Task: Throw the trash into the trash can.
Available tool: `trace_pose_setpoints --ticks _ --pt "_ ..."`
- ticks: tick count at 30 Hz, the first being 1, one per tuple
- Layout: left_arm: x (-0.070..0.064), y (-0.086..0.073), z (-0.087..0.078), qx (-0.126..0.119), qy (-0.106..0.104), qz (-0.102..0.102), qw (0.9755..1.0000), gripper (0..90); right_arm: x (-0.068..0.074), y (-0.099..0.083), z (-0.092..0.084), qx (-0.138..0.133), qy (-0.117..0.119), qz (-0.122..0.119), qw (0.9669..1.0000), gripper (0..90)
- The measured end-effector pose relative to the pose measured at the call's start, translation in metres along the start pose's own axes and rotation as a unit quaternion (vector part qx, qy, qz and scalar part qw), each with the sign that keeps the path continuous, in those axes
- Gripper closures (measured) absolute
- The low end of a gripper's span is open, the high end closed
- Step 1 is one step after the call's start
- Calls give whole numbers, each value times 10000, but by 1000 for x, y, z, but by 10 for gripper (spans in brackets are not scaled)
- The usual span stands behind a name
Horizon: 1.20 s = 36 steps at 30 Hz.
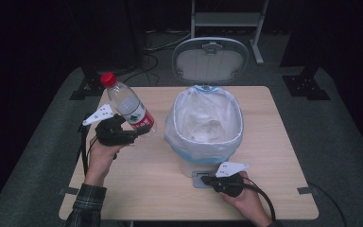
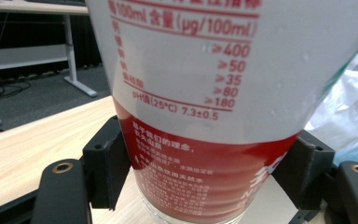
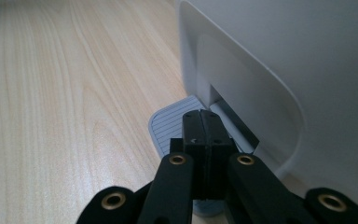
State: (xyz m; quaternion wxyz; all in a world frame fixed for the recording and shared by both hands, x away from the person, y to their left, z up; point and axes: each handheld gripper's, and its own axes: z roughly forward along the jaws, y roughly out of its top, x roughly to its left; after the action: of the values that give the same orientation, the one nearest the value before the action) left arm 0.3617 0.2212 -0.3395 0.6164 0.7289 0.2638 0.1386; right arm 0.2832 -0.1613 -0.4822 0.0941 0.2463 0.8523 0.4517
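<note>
A clear plastic water bottle (image 1: pixel 125 105) with a red cap and a red-and-white label hangs tilted above the table's left side, cap pointing up and left. My left gripper (image 1: pixel 139 132) is shut on its lower end. In the left gripper view both black jaws press the red band of the bottle (image 2: pixel 205 93). A white pedal bin (image 1: pixel 203 149) lined with a white bag stands mid-table, its lid (image 1: pixel 210 59) raised. My right gripper (image 1: pixel 209 179) is shut, with nothing between its jaws, and its tips (image 3: pixel 205 126) rest on the bin's ribbed grey pedal (image 3: pixel 165 128).
The light wooden table (image 1: pixel 142 189) ends close behind the bin and just left of my left hand. A metal desk frame (image 1: pixel 227 19) stands on the dark floor beyond. The bin's wall (image 3: pixel 284 70) rises right beside my right gripper.
</note>
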Motion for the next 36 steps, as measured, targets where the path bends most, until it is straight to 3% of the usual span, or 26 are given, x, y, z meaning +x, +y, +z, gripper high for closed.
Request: trace_pose_setpoints --ticks 8,15,36 --pt "-6 18 -2 -261 -270 -13 9993 278 0 0 0 0 3 4 10000 898" --pt "-12 28 -2 -330 -388 -1 9987 278 0 0 0 -4 -2 -11 10000 898" --pt "-30 57 5 -695 -818 -16 9942 278 0 0 0 -4 1 -10 10000 898"
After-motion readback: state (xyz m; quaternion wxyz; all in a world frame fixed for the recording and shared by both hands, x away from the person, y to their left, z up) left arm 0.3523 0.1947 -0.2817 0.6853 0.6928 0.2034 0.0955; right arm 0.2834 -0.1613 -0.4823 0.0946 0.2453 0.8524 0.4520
